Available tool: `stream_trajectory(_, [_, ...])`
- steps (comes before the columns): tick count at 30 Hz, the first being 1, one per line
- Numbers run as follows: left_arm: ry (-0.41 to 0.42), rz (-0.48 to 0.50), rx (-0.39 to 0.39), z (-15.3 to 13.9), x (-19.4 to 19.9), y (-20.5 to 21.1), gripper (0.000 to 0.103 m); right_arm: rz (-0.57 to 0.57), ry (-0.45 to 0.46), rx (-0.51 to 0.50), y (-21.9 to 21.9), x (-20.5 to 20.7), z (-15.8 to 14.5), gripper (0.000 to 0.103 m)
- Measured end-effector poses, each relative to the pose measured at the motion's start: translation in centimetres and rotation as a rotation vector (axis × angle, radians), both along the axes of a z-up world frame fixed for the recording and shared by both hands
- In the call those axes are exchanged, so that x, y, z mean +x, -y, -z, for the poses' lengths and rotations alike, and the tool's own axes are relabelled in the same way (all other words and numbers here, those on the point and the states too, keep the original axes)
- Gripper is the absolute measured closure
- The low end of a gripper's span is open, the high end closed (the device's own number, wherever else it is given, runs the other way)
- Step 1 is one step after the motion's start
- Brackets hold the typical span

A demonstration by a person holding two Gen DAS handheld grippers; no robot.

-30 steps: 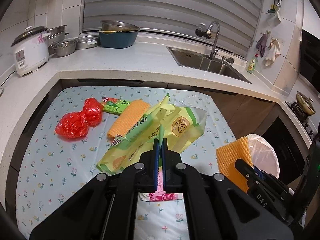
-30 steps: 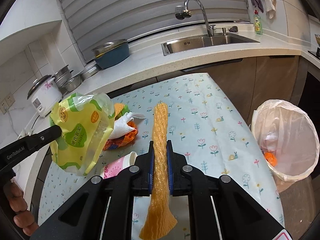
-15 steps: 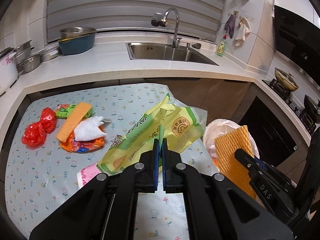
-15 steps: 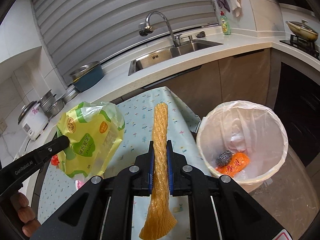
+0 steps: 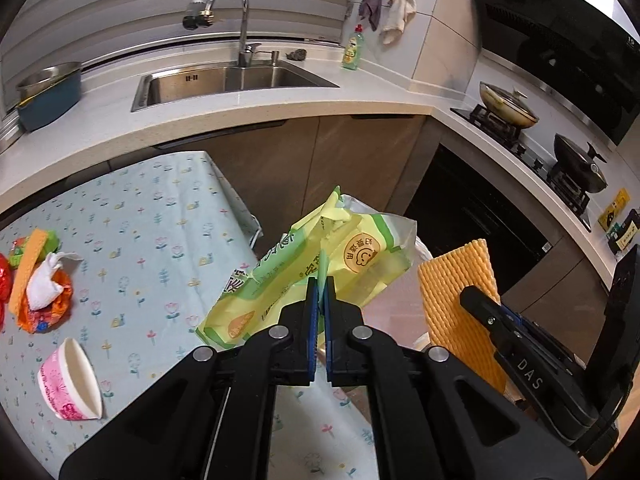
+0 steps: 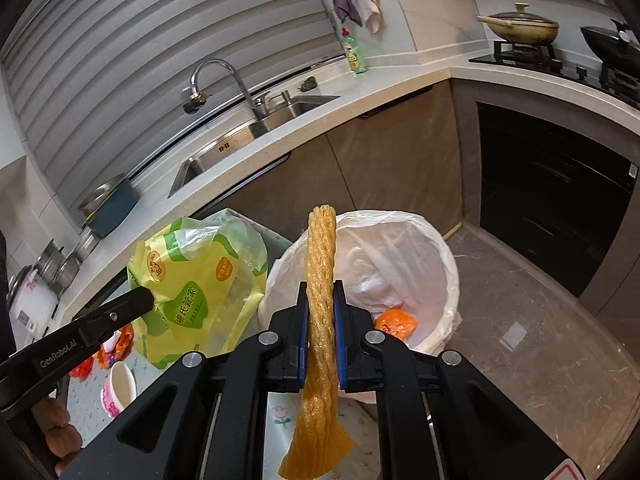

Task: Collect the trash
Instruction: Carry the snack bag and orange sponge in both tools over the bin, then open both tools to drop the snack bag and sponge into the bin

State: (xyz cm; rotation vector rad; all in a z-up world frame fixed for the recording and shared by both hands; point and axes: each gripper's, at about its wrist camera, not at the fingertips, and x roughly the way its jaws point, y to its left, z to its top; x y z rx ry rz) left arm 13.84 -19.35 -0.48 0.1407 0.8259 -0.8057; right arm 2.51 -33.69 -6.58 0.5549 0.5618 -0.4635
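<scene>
My left gripper (image 5: 321,280) is shut on a yellow-green plastic snack bag (image 5: 320,264), which hangs in the air past the table's right edge. In the right wrist view the same bag (image 6: 196,284) sits left of the bin, pinched by the left gripper (image 6: 138,302). My right gripper (image 6: 320,286) is shut on an orange ribbed foam strip (image 6: 320,264), held upright over the near rim of the white-lined trash bin (image 6: 440,264). The strip (image 5: 456,280) also shows at the right of the left wrist view. Orange trash (image 6: 396,322) lies inside the bin.
On the floral tablecloth (image 5: 140,240) lie a tipped pink paper cup (image 5: 70,380), a white crumpled tissue on an orange wrapper (image 5: 44,292), another orange strip (image 5: 28,268) and a red bag at the far left. Counter with sink (image 5: 224,80) behind; stove with pans (image 5: 508,106) at right.
Both grippers have swung to the right with their loads, from over the table to the trash bin beside it. The bin now lies directly under the foam strip.
</scene>
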Motion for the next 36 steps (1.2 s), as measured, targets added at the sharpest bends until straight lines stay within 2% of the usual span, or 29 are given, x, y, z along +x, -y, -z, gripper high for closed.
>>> stream_trajectory(5, [-0.024,0.06,0.01,1.6,0.2,4.2,0.1,0.051,-0.006,0.013,2.3,-1.1,0.8,0.093])
stream_trajectory(9, [-0.035,0.097,0.004,2.6,0.5,6.6,0.094,0.066,-0.016,0.022,3.2,-1.4,1.4,0.093])
stream_trajectory(12, [0.003,0.096,0.014,2.9,0.5,7.4,0.081,0.069,-0.019,0.027,3.5,-1.5,1.8,0.093])
stream_trajectory(19, [0.029,0.061,0.007,3.1,0.6,7.1,0.055,0.062,-0.021,0.032,3.9,-1.1,2.2,0.093])
stream_trajectory(36, [0.041,-0.031,0.002,2.8,2.2,3.0,0.055,0.009,-0.04,0.019,2.9,1.6,2.5,0.093])
